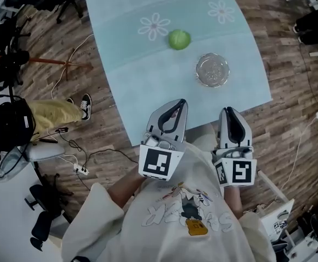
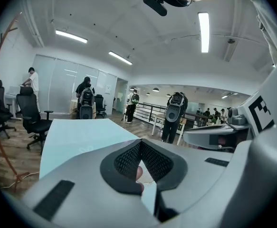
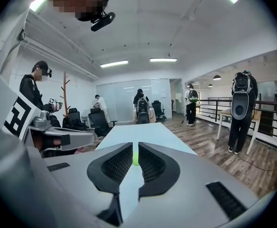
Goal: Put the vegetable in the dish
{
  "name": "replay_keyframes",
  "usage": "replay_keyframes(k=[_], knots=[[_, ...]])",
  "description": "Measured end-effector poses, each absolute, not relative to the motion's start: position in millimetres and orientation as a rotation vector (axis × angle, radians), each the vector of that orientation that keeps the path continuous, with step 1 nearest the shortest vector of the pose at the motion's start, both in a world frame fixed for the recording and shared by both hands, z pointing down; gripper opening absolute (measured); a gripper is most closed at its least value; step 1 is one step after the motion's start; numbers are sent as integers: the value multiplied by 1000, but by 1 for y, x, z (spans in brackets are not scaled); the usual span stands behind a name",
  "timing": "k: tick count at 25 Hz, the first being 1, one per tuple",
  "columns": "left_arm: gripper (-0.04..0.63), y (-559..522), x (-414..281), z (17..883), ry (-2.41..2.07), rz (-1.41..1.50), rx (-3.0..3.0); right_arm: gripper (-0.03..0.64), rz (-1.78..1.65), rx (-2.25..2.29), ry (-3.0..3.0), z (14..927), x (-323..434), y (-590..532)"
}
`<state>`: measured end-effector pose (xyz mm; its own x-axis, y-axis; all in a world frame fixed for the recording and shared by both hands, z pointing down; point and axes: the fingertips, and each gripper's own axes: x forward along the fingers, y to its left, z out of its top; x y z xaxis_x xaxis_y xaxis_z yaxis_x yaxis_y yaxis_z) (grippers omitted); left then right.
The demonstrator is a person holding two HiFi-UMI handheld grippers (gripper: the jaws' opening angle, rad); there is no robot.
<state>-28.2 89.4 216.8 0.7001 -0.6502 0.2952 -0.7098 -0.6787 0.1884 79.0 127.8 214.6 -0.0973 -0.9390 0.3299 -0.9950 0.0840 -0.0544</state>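
Wood-plank floor (image 1: 289, 119). Long table (image 1: 148, 81) under a smooth pale mint cloth with white flower prints (image 1: 154, 26).

Both tongs are at the near table edge, pointing along the table, white shells with black ribbed pads.
- Left gripper (image 1: 179, 102): pads pressed together at the tips, nothing pinched.
- Right gripper (image 1: 227, 110): pads nearly together, a thin slit between the tips, nothing in it.

Dish (image 1: 198, 70): round, clear patterned glass, on the cloth ahead of the right gripper, empty.

Vegetable (image 1: 179, 39): green, leafy-looking, roughly a ball. No long axis or pointing direction can be told. It sits on the cloth just right of a flower print, beyond and left of the dish, apart from it and well apart from both grippers.
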Motion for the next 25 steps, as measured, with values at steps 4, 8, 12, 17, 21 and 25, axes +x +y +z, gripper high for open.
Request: replay_keyframes(k=[4,8,12,17,21,25], knots=[[8,72,-26,227,-1131,310,2617,52,394,1910,-2166,219,86,112],[9,54,-26,234,-1201,310,2558,52,396,1855,-2195,225,91,93],[30,33,-27,244,-1238,319,2537,52,434,1817,-2221,238,93,72],[115,21,-19,255,-1215,342,2521,52,458,1778,-2245,250,95,52],[203,4,-4,266,-1185,364,2539,52,441,1744,-2272,256,102,31],[323,-19,10,283,-1164,396,2560,52,453,1709,-2274,269,108,10]])
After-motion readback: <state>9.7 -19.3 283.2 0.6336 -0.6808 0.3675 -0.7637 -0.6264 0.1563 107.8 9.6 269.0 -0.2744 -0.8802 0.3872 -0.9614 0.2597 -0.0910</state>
